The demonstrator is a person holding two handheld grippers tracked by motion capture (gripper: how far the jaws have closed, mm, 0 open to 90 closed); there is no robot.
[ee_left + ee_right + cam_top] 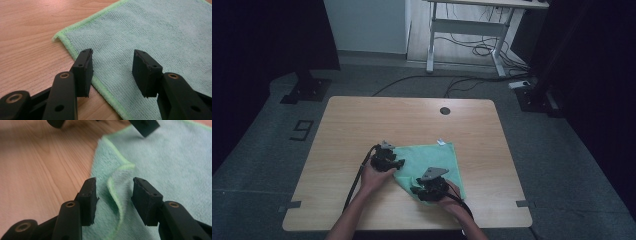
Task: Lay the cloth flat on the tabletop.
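Green microfibre cloth (432, 162) lying mostly flat on the near half of the wooden bench (362, 125), a bit right of centre, small white tag (440, 142) poking out at its far edge. Lighter green stitched hem all round. Not fully flat at the near-left side though: in the right gripper view (160, 165) a bit of the edge curled up and folded over on itself, hem (117, 195) making a loop.

Left gripper (398, 163) parked at the cloth's left edge, jaws spread wide and pinching nothing. In its own view (112, 72) one jaw over bare wood just off the hem, the other over the terry surface, edge of the cloth (150, 32) running diagonally between them, rounded corner (56, 37) a little further ahead.

Right gripper (418, 190) down at the cloth's near-left corner, also spread open, nothing clamped. In its own view (113, 197) jaws straddling that curled-up fold, hem right in the gap, can't tell if either pad actually touches the fabric. Bits of the left gripper peeking in at the top of that view, so the two are pretty close together.

Person's hands (374, 177) wrapped round both grippers, forearms coming in from the near edge, black cables trailing back.

Round grommet hole (445, 110) near the bench's far edge, dim grey floor around, another desk frame (472, 30) with a tangle of cables behind
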